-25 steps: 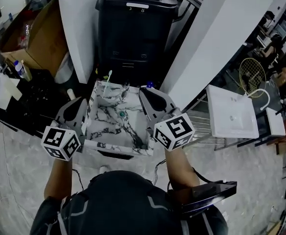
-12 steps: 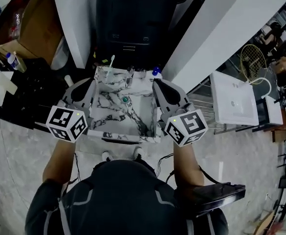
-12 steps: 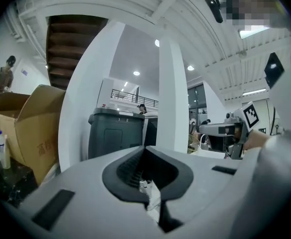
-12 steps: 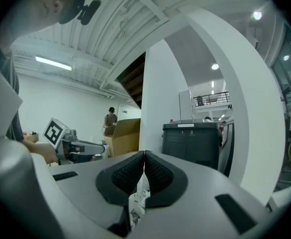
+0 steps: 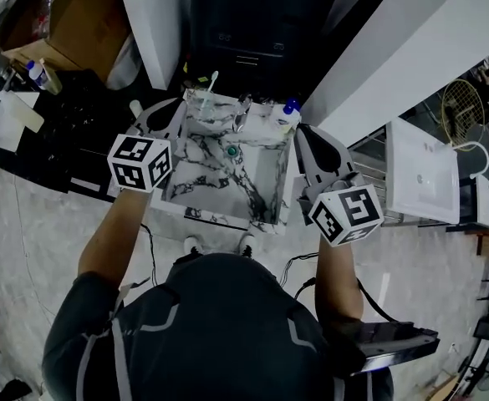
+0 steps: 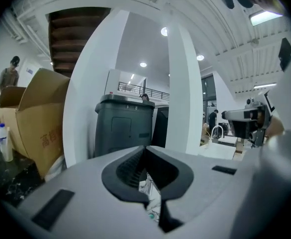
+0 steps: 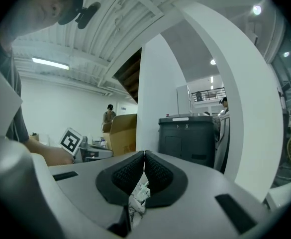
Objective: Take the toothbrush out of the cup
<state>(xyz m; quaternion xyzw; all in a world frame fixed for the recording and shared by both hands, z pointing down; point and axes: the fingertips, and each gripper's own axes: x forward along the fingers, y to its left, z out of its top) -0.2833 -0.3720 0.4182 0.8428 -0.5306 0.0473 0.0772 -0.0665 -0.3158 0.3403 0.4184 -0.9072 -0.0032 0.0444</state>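
Pale marbled floor [image 5: 27, 224]; white slanted pillars [image 5: 394, 48]; big black plastic bin [image 6: 123, 128] between them; brown cardboard box [image 5: 77, 23] left; white rectangular basin [image 5: 424, 174] right; round ceiling lights [image 6: 164, 31] on.

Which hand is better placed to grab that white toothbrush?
Left. The left gripper sits by the white toothbrush at the back-left corner of the marble-patterned basin; the right gripper is across the basin.

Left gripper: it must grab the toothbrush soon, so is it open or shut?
Shut: the left gripper has its pads touching, with nothing between them.
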